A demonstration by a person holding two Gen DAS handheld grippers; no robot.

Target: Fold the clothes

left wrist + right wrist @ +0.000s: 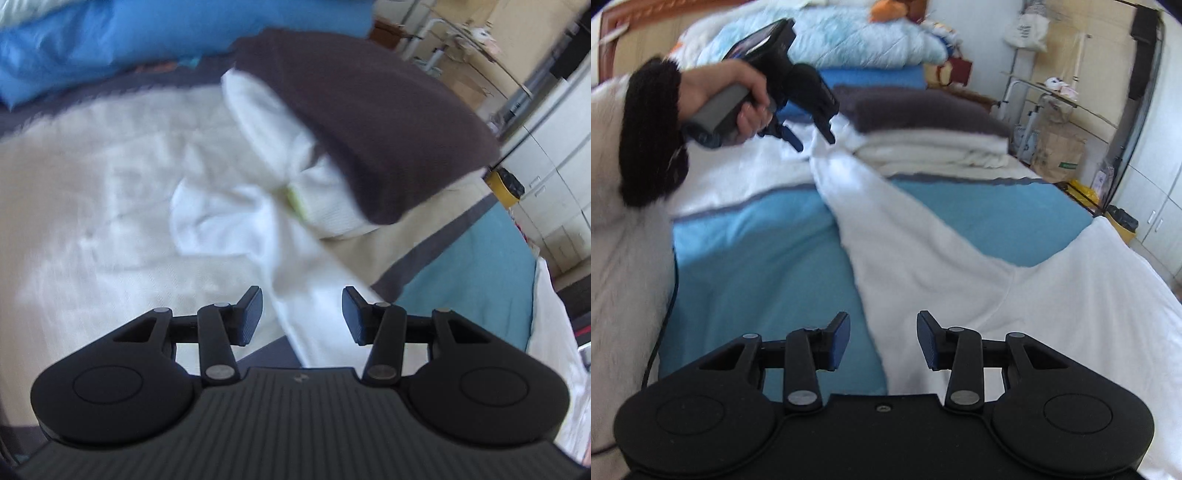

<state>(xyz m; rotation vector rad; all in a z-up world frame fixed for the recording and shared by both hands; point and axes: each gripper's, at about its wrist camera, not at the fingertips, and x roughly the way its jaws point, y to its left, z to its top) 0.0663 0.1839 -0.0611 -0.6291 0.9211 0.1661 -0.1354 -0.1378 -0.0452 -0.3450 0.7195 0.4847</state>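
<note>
Hovering over a white garment (236,218) spread across the bed (476,266), the left gripper (302,314) with jaws spread wide and nothing between them, one strip of the white cloth running down under the gap. Blurred throughout in the left wrist view. Just beyond, a folded stack: a dark brown folded piece (369,122) on top of folded white pieces (325,199). Stacked blue bedding (110,40) at the far edge. From the right wrist view, the same white garment (923,240) draped diagonally over the blue sheet (757,266), reaching from near the stack (923,125) toward the camera. Right gripper (882,339) low above the garment's near part, jaws likewise parted, gripping nothing. Left hand (738,99) farther back, wrapped around the left gripper's handle, fingers pointing down at the cloth beside the stack.
</note>
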